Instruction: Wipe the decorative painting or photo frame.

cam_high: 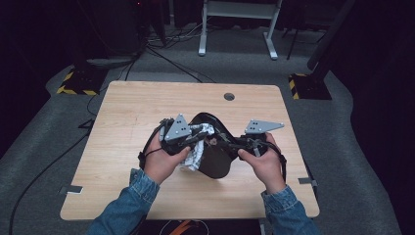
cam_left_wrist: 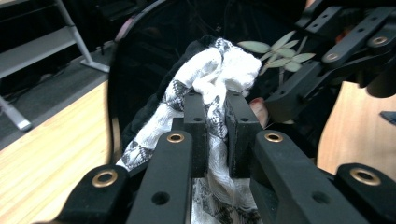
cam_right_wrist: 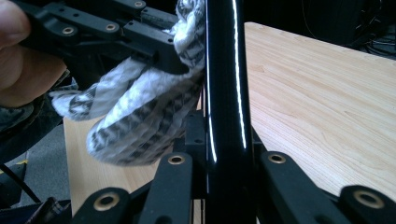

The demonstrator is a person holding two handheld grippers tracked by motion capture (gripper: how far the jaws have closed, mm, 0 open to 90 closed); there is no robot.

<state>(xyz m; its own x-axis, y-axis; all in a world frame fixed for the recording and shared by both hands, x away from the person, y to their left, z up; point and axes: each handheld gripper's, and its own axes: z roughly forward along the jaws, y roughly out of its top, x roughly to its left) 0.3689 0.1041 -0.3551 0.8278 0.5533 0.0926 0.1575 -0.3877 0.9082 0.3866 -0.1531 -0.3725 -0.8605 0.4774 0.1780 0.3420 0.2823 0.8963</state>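
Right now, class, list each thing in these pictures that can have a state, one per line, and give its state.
Left claw: shut on the patterned cloth.
Right claw: shut on the rim of the black bowl.
Patterned cloth: bunched up, pinched, pressed against the bowl's inside.
Black bowl: tipped on edge above the table, glossy.
Table: bare wood around the work.

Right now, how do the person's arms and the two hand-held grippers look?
Both forearms wear blue denim sleeves with buttoned cuffs. Each hand-held gripper, left and right, is black, built of linked bars with brass-coloured rivets, and ends in two flat, block-shaped black jaws. A grey three-cornered plate with small holes sits on top of each. Black cables trail from them.
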